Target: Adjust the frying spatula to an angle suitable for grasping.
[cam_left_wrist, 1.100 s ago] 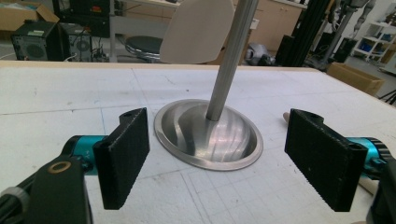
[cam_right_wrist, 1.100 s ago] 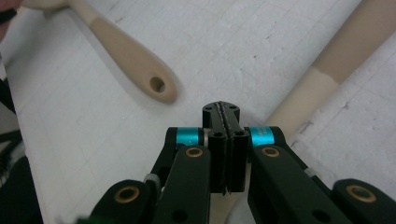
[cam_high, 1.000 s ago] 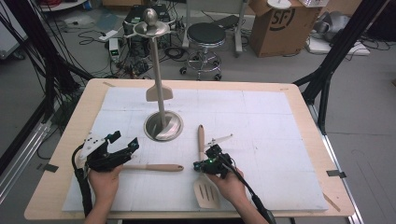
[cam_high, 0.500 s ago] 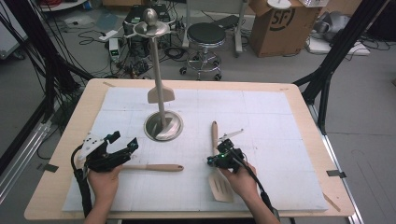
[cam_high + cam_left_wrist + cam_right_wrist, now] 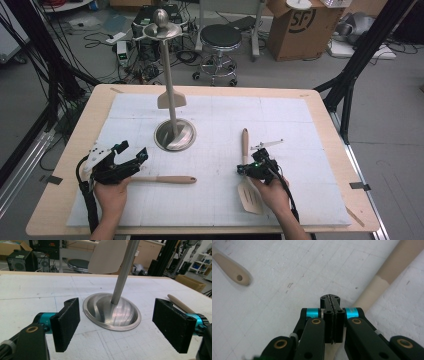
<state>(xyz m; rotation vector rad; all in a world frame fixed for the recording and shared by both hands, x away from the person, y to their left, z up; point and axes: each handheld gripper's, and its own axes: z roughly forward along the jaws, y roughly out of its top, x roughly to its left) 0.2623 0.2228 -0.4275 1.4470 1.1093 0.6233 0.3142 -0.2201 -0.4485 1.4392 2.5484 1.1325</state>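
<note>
Compared with one second ago, the right gripper (image 5: 248, 168) now stands further to the right on the white mat (image 5: 300, 130), and the wooden spatula (image 5: 246, 165) is there with it. Before, this spatula was just beside the round metal base (image 5: 174, 135) of the stand; now it is well apart from it, in the right half of the mat. It also points more straight away from the person than before. The left gripper (image 5: 136, 154) stays at the same place, and the wooden spoon (image 5: 162, 179) beside it lies as it did.

The spatula is of light wood, with a long round handle and a flat slotted blade (image 5: 250, 195). The blade lies near the front edge of the mat, partly under the right hand (image 5: 270, 192), and the handle end points to the far side of the table. In the right gripper view the handle (image 5: 387, 272) passes behind the closed jaws (the pads meet with no visible gap, and whether they pinch the spatula cannot be told).

The left gripper (image 5: 116, 327) has its jaws wide apart, with nothing between them. In its own view they frame the metal base (image 5: 112, 311) and the pole (image 5: 123, 270) of the stand.
</note>
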